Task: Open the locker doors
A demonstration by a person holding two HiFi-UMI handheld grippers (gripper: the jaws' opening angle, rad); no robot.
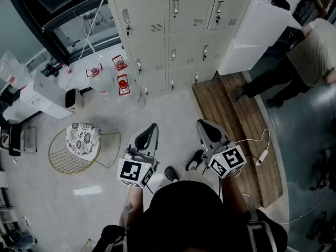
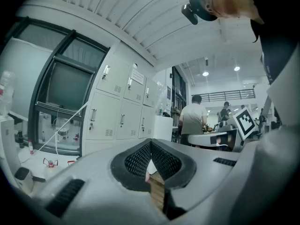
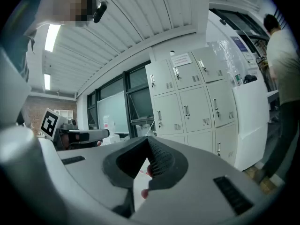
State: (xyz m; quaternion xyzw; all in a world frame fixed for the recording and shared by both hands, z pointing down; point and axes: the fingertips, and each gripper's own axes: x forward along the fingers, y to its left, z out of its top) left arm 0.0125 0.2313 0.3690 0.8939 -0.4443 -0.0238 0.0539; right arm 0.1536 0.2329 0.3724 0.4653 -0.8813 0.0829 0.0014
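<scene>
The cream lockers (image 1: 176, 30) stand at the far side of the room in three columns, every door in view closed, each with a small metal handle. They also show in the left gripper view (image 2: 117, 109) and in the right gripper view (image 3: 187, 100), a few steps ahead. My left gripper (image 1: 151, 128) and right gripper (image 1: 202, 124) are held side by side in front of me, well short of the lockers, both pointing at them. The left gripper (image 2: 150, 145) has its jaws together with nothing between them, and so does the right gripper (image 3: 149, 143).
A tall white cabinet (image 1: 257, 30) adjoins the lockers' right side, with a person (image 1: 310, 56) beside it. A wooden board (image 1: 236, 119) lies on the floor ahead right, a cable (image 1: 261, 154) across it. A wire stool (image 1: 82, 142) and red lanterns (image 1: 122, 83) are left.
</scene>
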